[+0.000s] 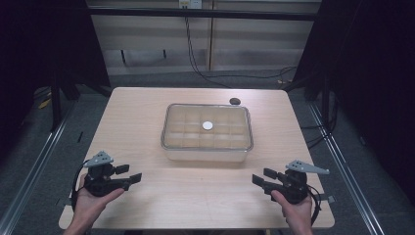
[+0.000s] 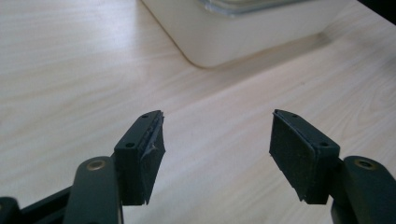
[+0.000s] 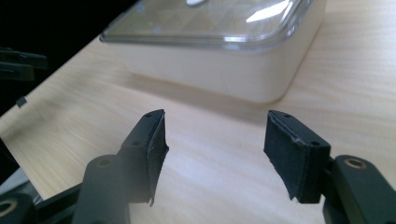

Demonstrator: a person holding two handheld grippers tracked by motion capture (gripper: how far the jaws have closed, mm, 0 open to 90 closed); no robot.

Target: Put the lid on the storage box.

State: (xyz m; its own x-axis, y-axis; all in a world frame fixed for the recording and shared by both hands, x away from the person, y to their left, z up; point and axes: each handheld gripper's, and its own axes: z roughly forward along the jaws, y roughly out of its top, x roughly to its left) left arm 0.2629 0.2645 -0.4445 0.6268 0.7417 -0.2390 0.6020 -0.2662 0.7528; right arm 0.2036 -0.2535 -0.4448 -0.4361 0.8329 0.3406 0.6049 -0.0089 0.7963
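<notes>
While both tools stood wide and empty, the left tool (image 1: 131,174) at 7 o'clock and the right tool (image 1: 260,177) at 5 o'clock, the lidded box (image 1: 207,132) sat mid-counter (image 1: 137,112), well apart from them.

High view overhead, facing forward; claw views low, near box (image 1: 207,133).

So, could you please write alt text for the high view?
A lidded box sits mid-table with a small white disc on its clear lid. Near the front edge, a person's hands hold the left gripper and right gripper, both open and empty, pointing inward.
</notes>
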